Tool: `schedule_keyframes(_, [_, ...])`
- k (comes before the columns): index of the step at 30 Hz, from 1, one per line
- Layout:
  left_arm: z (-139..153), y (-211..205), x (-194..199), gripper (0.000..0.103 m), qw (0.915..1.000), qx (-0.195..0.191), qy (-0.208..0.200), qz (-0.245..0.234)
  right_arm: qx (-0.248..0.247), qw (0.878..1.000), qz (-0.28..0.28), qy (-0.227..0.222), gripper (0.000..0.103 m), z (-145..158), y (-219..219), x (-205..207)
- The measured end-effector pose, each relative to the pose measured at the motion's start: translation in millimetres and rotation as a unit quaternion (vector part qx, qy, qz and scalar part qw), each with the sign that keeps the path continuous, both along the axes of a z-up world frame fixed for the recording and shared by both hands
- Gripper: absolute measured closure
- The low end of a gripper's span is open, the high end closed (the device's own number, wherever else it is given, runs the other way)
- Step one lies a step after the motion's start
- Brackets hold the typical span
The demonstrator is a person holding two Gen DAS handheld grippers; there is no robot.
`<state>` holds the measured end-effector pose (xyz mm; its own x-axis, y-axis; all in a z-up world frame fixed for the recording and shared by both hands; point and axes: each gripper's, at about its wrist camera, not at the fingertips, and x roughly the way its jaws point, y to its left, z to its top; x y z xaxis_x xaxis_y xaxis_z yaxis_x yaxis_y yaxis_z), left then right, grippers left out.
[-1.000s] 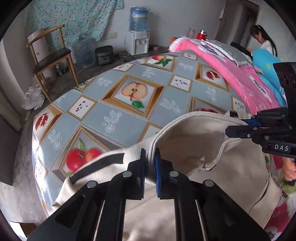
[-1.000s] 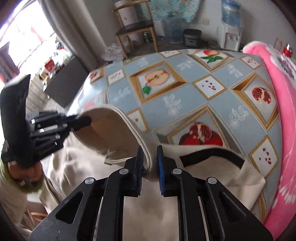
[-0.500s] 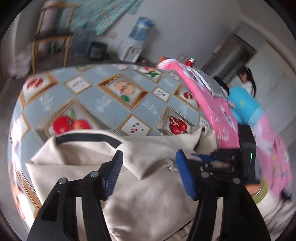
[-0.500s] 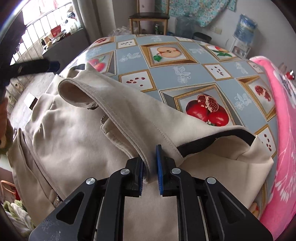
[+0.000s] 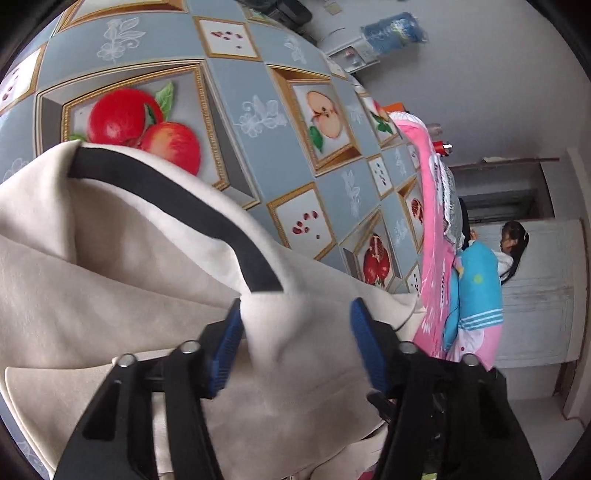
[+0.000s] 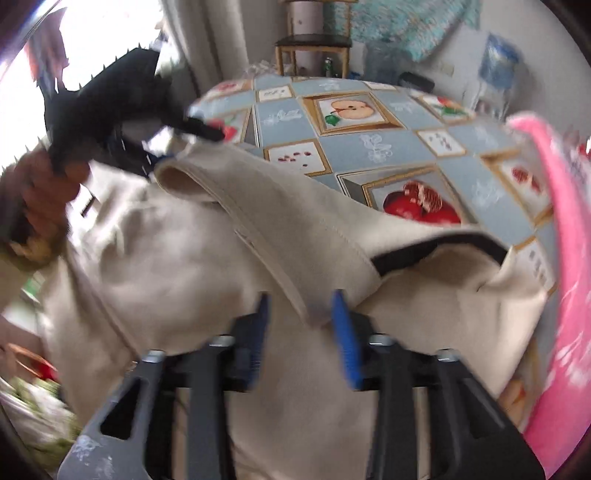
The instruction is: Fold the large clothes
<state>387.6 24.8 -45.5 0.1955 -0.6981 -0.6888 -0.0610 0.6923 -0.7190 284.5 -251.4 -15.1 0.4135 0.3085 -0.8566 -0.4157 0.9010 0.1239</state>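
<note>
A large beige garment [image 5: 129, 266] with a black trim band [image 5: 177, 195] lies bunched on the fruit-print tablecloth [image 5: 266, 158]. In the left wrist view my left gripper [image 5: 295, 343] hovers over a raised fold. Its jaws stand apart and are closing, with the fabric between them but not pinched. In the right wrist view my right gripper [image 6: 302, 328] has its jaws opening. The garment [image 6: 184, 266] has a stitched fold edge [image 6: 295, 280] lying loose between them. A hand holds the left gripper [image 6: 181, 147] at the garment's far left corner.
A pink quilt [image 5: 432, 236] lies along the table's right side [image 6: 569, 258]. A blue cushion [image 5: 476, 288] and a person [image 5: 509, 251] are beyond it. A wooden chair [image 6: 314, 44] and a water dispenser [image 5: 391, 33] stand past the far edge of the table [image 6: 388, 147].
Both grippers were shut on the garment's folded edge and have let it go. The left gripper opened first, rolled and dropped toward the cloth. The right one has just opened.
</note>
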Motion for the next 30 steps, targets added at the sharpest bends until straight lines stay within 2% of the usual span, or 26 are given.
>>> schedule_keyframes(1, [2.2, 0.6, -1.6, 0.059, 0.9999, 0.007, -0.008, 0.000, 0.040, 0.999, -0.017, 0.011, 0.035, 5.3, -13.7, 0.9])
schedule_keyframes(2, [3.2, 1.3, -2.4, 0.063, 0.9999, 0.008, -0.015, -0.003, 0.075, 0.996, -0.032, 0.022, 0.035, 8.8, -23.4, 0.6])
schedule_keyframes(4, [2.3, 3.4, -3.7, 0.066, 0.9998, 0.008, -0.017, -0.011, 0.160, 0.983, -0.061, 0.060, 0.035, 11.6, -45.8, 5.6])
schedule_keyframes(6, [0.9, 4.6, -5.7, 0.067, 0.9996, 0.012, -0.013, -0.020, 0.249, 0.958, -0.093, 0.106, 0.035, 8.7, -65.6, 14.2])
schedule_keyframes(9, [1.2, 3.8, -9.1, 0.067, 0.9992, 0.017, -0.006, -0.036, 0.332, 0.917, -0.142, 0.167, 0.035, -6.2, -82.0, 27.7])
schedule_keyframes(12, [1.7, 4.2, -12.0, 0.068, 0.9988, 0.013, 0.003, -0.047, 0.358, 0.888, -0.184, 0.222, 0.034, -27.8, -83.9, 40.1])
schedule_keyframes(13, [2.0, 5.2, -13.1, 0.068, 0.9988, 0.012, 0.004, -0.048, 0.359, 0.883, -0.191, 0.234, 0.034, -34.1, -81.7, 43.1])
schedule_keyframes(15, [0.9, 4.9, -13.9, 0.068, 0.9985, 0.008, 0.009, -0.053, 0.351, 0.880, -0.197, 0.250, 0.034, -43.3, -73.3, 47.4])
schedule_keyframes(19, [-6.5, 4.4, -13.9, 0.068, 0.9976, 0.005, 0.029, -0.062, 0.367, 0.864, -0.202, 0.279, 0.051, -60.9, -57.6, 58.0])
schedule_keyframes(21, [-7.2, 4.0, -14.4, 0.068, 0.9976, 0.006, 0.025, -0.064, 0.365, 0.862, -0.204, 0.285, 0.060, -65.8, -51.5, 62.0])
schedule_keyframes(22, [-5.6, 3.6, -15.2, 0.069, 0.9976, 0.011, 0.017, -0.066, 0.362, 0.864, -0.204, 0.285, 0.071, -67.3, -48.7, 64.1])
schedule_keyframes(23, [-2.5, 1.3, -16.1, 0.075, 0.9972, 0.020, 0.000, -0.072, 0.358, 0.867, -0.202, 0.282, 0.077, -67.1, -46.7, 65.8])
schedule_keyframes(25, [6.0, -8.0, -17.9, 0.082, 0.9918, 0.069, -0.045, -0.098, 0.349, 0.875, -0.193, 0.275, 0.085, -62.5, -41.3, 69.3])
schedule_keyframes(27, [12.5, -20.9, -20.0, 0.088, 0.9779, 0.133, -0.095, -0.130, 0.324, 0.892, -0.179, 0.259, 0.087, -58.6, -37.4, 71.9])
schedule_keyframes(30, [13.4, -38.3, -20.6, 0.089, 0.9574, 0.196, -0.138, -0.160, 0.249, 0.929, -0.154, 0.224, 0.088, -44.5, -26.4, 81.8])
